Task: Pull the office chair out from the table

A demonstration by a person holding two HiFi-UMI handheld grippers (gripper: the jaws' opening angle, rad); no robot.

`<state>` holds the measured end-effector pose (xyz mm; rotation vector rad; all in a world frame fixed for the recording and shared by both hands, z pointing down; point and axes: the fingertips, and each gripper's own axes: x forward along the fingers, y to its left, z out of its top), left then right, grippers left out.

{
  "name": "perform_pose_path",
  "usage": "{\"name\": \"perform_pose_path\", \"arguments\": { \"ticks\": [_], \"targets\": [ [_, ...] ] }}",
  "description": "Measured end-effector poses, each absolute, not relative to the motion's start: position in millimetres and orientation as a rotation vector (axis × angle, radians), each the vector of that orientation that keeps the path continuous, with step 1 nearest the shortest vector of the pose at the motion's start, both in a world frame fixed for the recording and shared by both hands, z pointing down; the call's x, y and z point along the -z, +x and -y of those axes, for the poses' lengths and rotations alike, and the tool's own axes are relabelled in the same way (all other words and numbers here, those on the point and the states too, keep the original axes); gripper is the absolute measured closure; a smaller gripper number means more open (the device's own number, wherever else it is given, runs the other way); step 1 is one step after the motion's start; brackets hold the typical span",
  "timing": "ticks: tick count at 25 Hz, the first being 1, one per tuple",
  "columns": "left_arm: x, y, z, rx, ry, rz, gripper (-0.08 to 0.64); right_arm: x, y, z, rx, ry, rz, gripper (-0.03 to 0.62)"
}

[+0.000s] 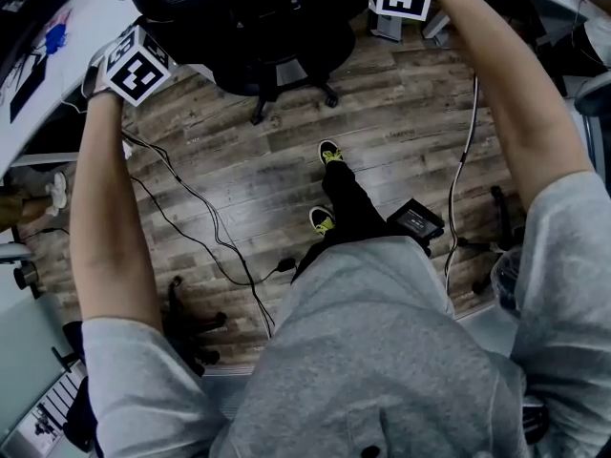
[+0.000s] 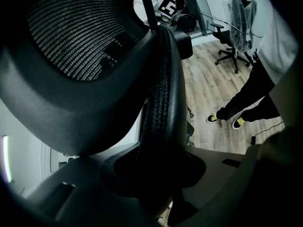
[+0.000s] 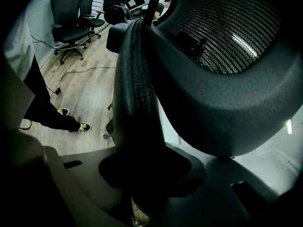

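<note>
Left jaws: the left gripper (image 2: 158,174) was seen clamped on the padded backrest rim (image 2: 163,79), which ran upright and slightly curved straight out from between the jaws.
Right jaws: the right gripper (image 3: 147,174) was likewise closed on the opposite backrest rim (image 3: 137,79), held along the same upright axis.
Chair: the black office chair (image 1: 258,27) was pictured at the far end of both outstretched arms, its back gripped on either side and its wheeled base on the wood floor (image 1: 382,132).
Table: a white table (image 1: 57,84) was shown on the left, with the chair close beside its edge.
Key relation: the chair lay ahead of both grippers, and the person's shoes (image 1: 329,153) were planted behind it. A pull was therefore judged to run back toward the body and away from the table.
Nearer hand: neither was favoured; the two grips were set level, one on each rim.
Risk: an uneven pull was judged likely to swivel the seat rather than roll it.
</note>
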<state>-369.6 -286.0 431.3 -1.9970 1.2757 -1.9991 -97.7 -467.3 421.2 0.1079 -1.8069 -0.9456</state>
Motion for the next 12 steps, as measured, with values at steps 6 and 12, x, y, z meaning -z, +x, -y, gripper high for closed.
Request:
{"name": "perform_pose_path", "arguments": {
  "ticks": [6,12],
  "targets": [
    [-430.5,-369.7,286.2,1.996,-1.993,-1.261,0.423,-419.6,-100.6,463.5,0.95,0.098,1.82,0.445],
    [-428.9,-365.7,278.5,1.992,-2.017,-1.278,0.423,-418.7,-97.2,458.8,0.943,0.093,1.814,0.444]
  ]
}}
